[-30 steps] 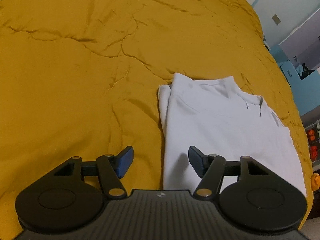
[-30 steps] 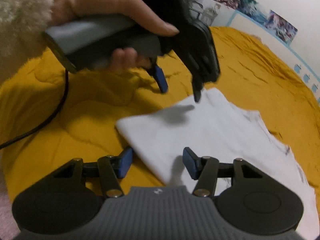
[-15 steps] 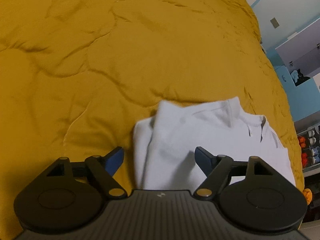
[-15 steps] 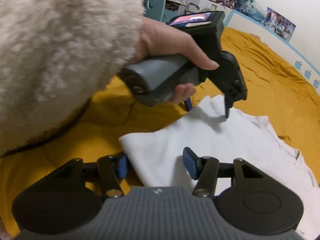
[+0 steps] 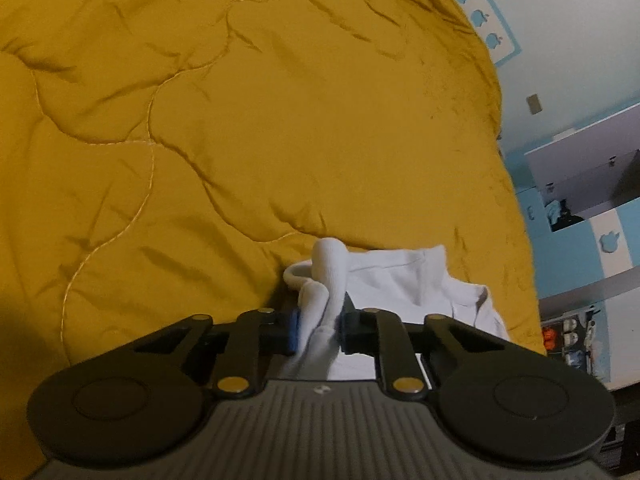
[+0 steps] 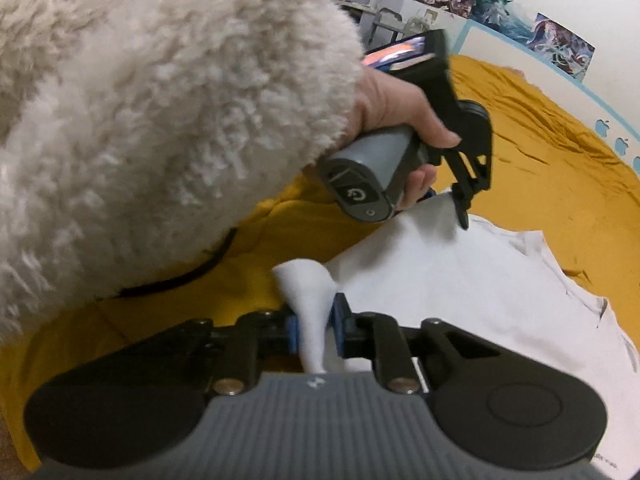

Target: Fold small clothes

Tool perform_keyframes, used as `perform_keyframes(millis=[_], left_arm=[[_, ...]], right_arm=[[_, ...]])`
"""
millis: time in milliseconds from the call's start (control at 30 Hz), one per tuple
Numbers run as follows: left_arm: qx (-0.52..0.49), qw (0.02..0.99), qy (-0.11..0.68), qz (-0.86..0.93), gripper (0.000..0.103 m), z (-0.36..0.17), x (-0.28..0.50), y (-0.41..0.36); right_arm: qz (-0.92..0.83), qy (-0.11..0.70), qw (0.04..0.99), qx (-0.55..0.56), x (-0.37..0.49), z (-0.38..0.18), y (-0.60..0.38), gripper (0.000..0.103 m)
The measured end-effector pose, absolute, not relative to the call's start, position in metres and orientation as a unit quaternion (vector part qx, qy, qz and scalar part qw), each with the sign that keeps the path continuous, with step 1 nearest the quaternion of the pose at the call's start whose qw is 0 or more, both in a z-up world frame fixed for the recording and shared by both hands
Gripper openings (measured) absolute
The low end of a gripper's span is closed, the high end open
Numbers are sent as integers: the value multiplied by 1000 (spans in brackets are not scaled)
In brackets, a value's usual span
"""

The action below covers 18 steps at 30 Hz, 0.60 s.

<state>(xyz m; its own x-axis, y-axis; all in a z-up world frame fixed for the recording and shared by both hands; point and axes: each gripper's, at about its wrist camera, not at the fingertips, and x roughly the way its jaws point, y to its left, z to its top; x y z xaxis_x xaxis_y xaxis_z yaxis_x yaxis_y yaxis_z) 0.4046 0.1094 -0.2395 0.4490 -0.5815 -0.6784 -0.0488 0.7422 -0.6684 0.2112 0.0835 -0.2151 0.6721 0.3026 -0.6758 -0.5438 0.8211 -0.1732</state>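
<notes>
Left gripper (image 5: 318, 330): just closed, jaws clenched on a bunched fold of the white garment (image 5: 404, 280); pinched cloth rising in a roll straight ahead of the jaws, rest spread ahead and to the right, flat on the yellow quilt (image 5: 240, 140). Right gripper (image 6: 316, 330): just closed too, jaws pinching a corner of the same white garment; corner standing up between the pads, body of the cloth spreading ahead-right across the quilt. Further out, ahead-left of the right jaws: hand (image 6: 394, 110) in a fluffy cream sleeve (image 6: 160, 120) gripping the left gripper's handle, its tip down on the cloth.
</notes>
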Motion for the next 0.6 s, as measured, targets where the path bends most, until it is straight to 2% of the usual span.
perform_keyframes(millis=[300,600], left_arm=[[-307,798,491,-166,18,-209,404,93],[-254,822,483,-165,18,-160,398,34]], right_arm=[[233,320,910,-125,208,-199,55,8],[189,292,936,-48,191,-167,-9,8]])
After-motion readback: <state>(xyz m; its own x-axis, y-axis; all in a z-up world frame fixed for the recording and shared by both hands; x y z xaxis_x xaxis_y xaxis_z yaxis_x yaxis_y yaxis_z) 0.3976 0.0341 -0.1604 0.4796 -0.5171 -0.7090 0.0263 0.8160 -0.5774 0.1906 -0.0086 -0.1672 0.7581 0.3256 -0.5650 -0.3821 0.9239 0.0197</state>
